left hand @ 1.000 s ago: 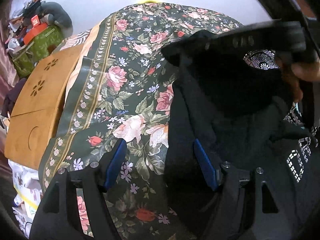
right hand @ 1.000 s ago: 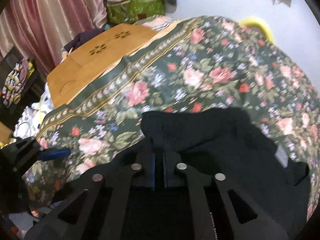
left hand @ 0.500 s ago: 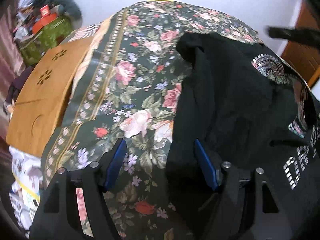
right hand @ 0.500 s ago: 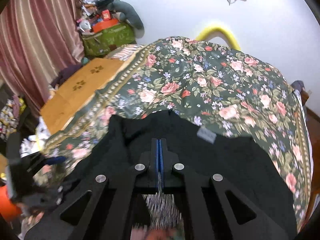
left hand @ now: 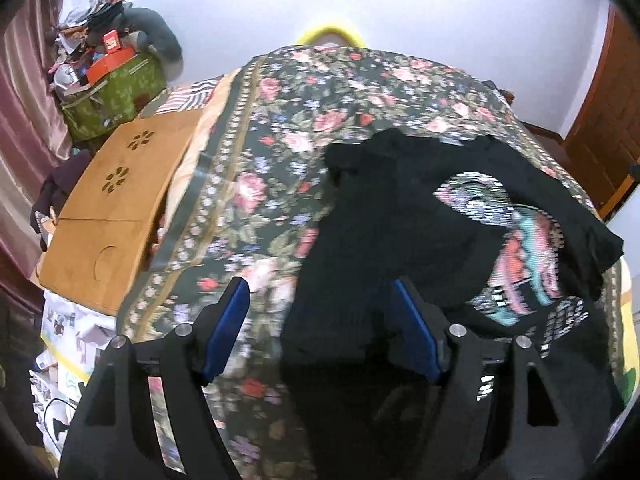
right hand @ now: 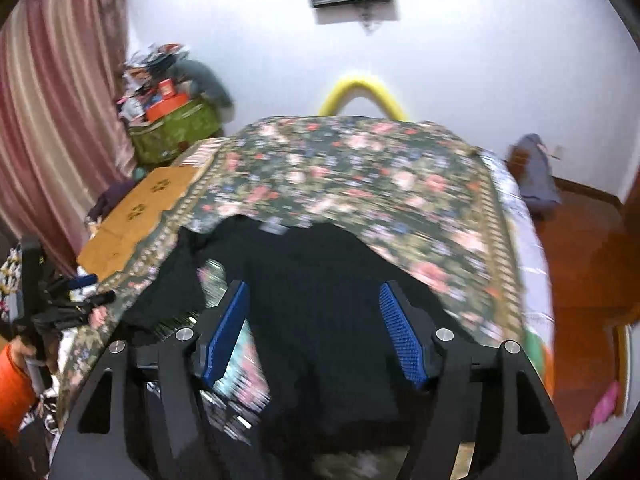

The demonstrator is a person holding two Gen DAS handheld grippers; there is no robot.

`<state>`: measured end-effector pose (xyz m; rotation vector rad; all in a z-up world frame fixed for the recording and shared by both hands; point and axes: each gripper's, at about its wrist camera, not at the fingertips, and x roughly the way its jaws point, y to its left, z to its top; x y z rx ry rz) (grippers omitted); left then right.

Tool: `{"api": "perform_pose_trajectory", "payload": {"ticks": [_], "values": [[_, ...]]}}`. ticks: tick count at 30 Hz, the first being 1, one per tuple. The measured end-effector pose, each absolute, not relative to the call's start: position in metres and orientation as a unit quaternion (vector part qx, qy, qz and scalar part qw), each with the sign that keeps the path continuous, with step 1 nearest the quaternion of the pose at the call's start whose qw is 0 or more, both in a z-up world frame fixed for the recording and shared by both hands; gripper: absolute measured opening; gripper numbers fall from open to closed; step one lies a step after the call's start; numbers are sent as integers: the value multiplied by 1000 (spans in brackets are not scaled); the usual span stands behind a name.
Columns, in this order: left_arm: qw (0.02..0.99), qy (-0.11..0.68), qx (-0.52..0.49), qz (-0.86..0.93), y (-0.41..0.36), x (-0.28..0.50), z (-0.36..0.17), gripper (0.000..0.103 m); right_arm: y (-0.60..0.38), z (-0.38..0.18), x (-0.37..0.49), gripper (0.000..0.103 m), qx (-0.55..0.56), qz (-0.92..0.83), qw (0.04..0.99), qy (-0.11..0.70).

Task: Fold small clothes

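A black T-shirt point(left hand: 400, 208) with a sparkly multicoloured print lies partly folded on the floral bedspread point(left hand: 280, 128). Its left side is folded over the print. My left gripper point(left hand: 320, 320) is open above the shirt's near left edge, holding nothing. In the right wrist view the same shirt point(right hand: 320, 288) lies under my right gripper point(right hand: 316, 324), which is open and empty above it. The left gripper shows small at the left edge of the right wrist view point(right hand: 80, 292).
A wooden lap table point(left hand: 116, 200) lies on the bed's left side. A green bag of clutter point(left hand: 112, 96) stands beyond it by the pink curtain point(right hand: 60, 120). A yellow arch point(right hand: 362, 92) stands behind the bed. Wooden floor point(right hand: 580, 264) lies to the right.
My right gripper has opened, let go of the shirt fold and pulled back up. Both grippers have risen away from the bed. The fold now lies over the shirt.
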<state>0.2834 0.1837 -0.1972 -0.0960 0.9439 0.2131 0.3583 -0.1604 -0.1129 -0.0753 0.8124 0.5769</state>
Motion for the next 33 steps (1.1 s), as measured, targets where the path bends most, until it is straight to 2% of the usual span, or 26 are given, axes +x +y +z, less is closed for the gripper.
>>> {"api": "perform_pose_trajectory", "payload": {"ticks": [10, 19, 21, 23, 24, 30, 31, 33], "values": [[871, 482, 9, 93, 119, 319, -229, 75, -268, -162, 356, 64, -11, 198, 880, 432], [867, 487, 32, 103, 106, 336, -250, 75, -299, -212, 367, 63, 47, 183, 871, 453], [866, 487, 40, 101, 103, 334, -248, 75, -298, -213, 367, 46, 53, 187, 874, 446], [868, 486, 40, 99, 101, 332, -243, 75, -298, -215, 368, 12, 58, 191, 871, 448], [871, 482, 38, 91, 98, 329, -238, 75, -297, -214, 368, 7, 60, 195, 871, 448], [888, 454, 52, 47, 57, 328, -208, 75, -290, -200, 355, 7, 28, 197, 879, 433], [890, 452, 54, 34, 45, 331, -204, 75, -290, -196, 351, 12, 25, 199, 877, 436], [890, 454, 50, 5, 21, 340, -199, 75, -292, -192, 345, 33, 25, 208, 876, 435]]}}
